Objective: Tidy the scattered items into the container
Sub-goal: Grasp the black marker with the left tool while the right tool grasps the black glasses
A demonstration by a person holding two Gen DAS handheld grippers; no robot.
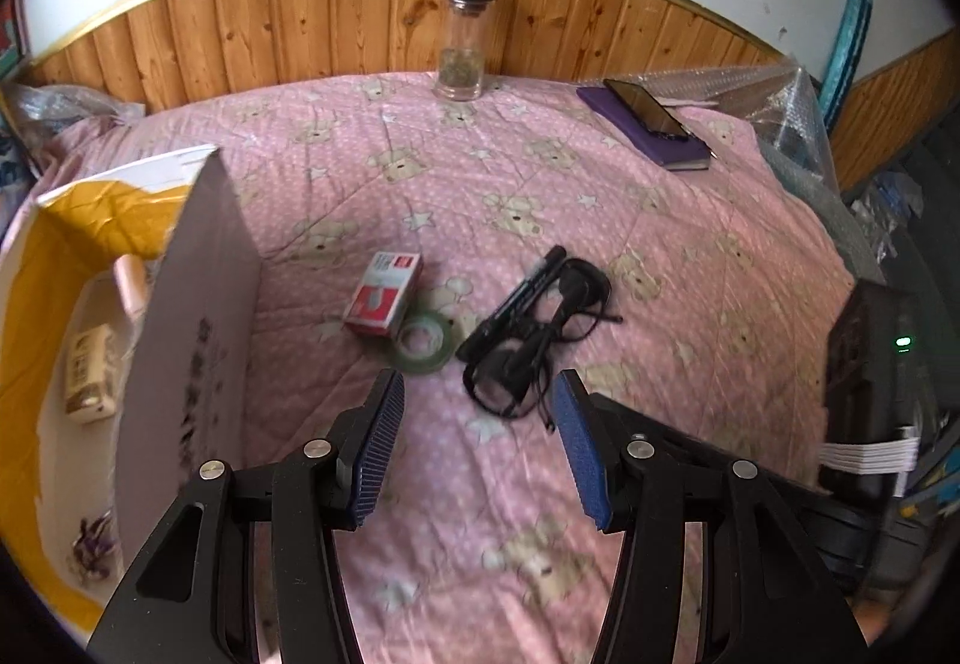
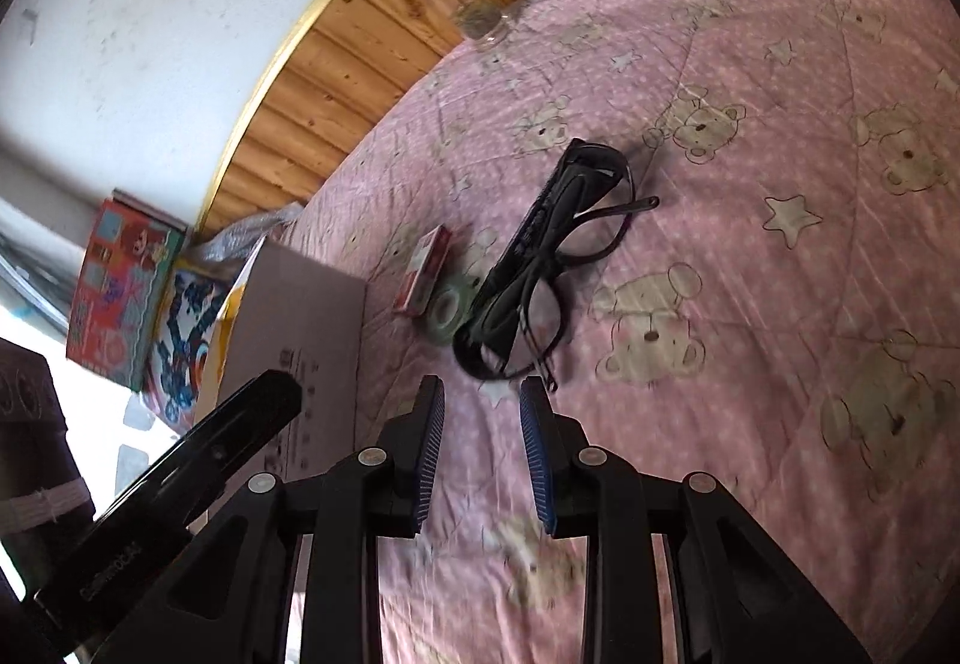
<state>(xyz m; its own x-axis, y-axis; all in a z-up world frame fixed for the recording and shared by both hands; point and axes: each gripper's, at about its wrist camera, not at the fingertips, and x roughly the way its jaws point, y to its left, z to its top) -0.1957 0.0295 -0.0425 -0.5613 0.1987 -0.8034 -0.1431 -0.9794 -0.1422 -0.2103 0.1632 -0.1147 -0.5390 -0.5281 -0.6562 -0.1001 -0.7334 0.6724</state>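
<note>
Glasses [image 1: 534, 334] lie on my quilt [image 1: 690, 256] beside tape [image 1: 425, 343] and red box [image 1: 384, 293]; its print is unreadable. Left gripper [image 1: 477, 394] and right gripper [image 2: 482, 400]: jaws apart, empty. Carton [image 1: 180, 316] sits left.

Two handheld grippers, left gripper [image 1: 477, 394] and right gripper [image 2: 483, 394], share one build: glossy black angular arms, round silver screws at the joints, and ribbed blue pads [image 1: 378, 442] lining each finger's inner face.
</note>
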